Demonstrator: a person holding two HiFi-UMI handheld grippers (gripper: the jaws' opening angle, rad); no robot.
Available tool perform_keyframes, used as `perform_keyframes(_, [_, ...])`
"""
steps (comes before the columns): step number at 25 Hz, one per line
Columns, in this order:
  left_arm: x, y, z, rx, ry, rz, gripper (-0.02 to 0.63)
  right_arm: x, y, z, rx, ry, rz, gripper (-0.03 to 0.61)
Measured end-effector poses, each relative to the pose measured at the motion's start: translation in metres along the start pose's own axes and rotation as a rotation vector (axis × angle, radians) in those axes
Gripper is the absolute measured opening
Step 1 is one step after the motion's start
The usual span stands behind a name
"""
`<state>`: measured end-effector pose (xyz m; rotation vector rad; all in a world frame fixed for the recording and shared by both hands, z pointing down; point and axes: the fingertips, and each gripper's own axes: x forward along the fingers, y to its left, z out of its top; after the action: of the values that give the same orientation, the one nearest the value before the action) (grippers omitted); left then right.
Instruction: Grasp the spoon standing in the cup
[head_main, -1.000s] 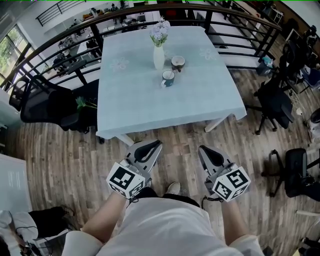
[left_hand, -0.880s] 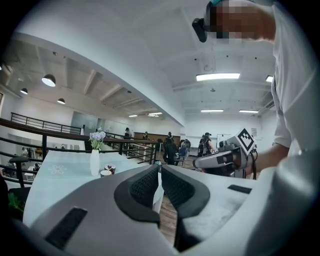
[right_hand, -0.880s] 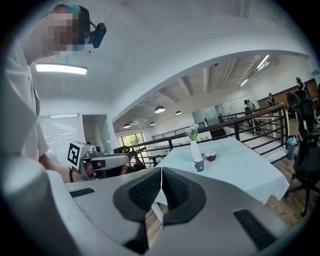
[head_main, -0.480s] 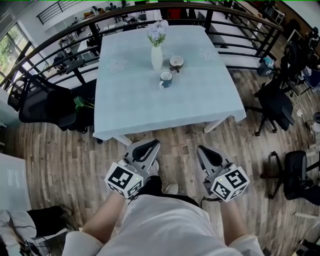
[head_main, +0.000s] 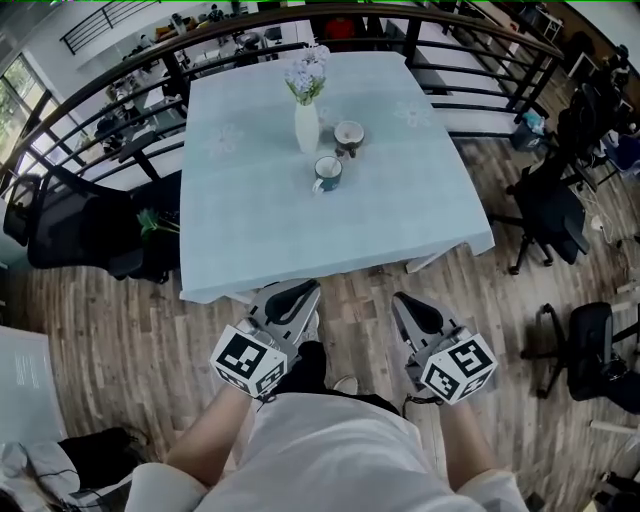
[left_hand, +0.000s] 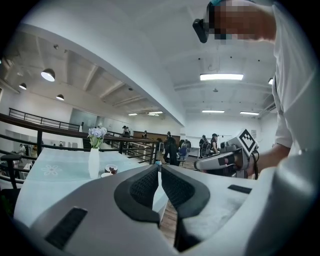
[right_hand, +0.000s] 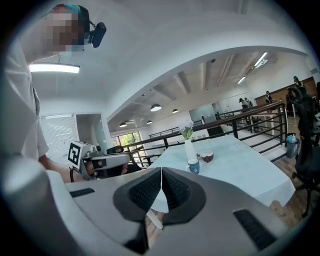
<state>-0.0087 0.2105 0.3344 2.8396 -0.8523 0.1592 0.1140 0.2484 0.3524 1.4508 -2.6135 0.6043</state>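
Left gripper (head_main: 303, 292) and right gripper (head_main: 405, 300), jaws pressed together on nothing, hover short of the table (head_main: 300, 240); the blue cup (head_main: 327, 172) bears a white logo too small to read.

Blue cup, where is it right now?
In the head view the blue cup sits on the far half of the table, just in front of the white vase and the brown cup.

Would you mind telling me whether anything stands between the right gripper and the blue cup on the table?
Nothing visible does. Only bare tablecloth lies on the near side of the blue cup; the white vase and brown cup stand beyond it. The right gripper, shut, is over the floor, not yet at the tablecloth.
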Motion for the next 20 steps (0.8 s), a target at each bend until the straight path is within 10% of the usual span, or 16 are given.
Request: perform_keyframes(20, [0.080, 0.164, 0.005, -0.053, 0.040, -0.038, 0.026, 0.165, -0.063, 0.046, 0.020, 0.060, -0.025, 0.018])
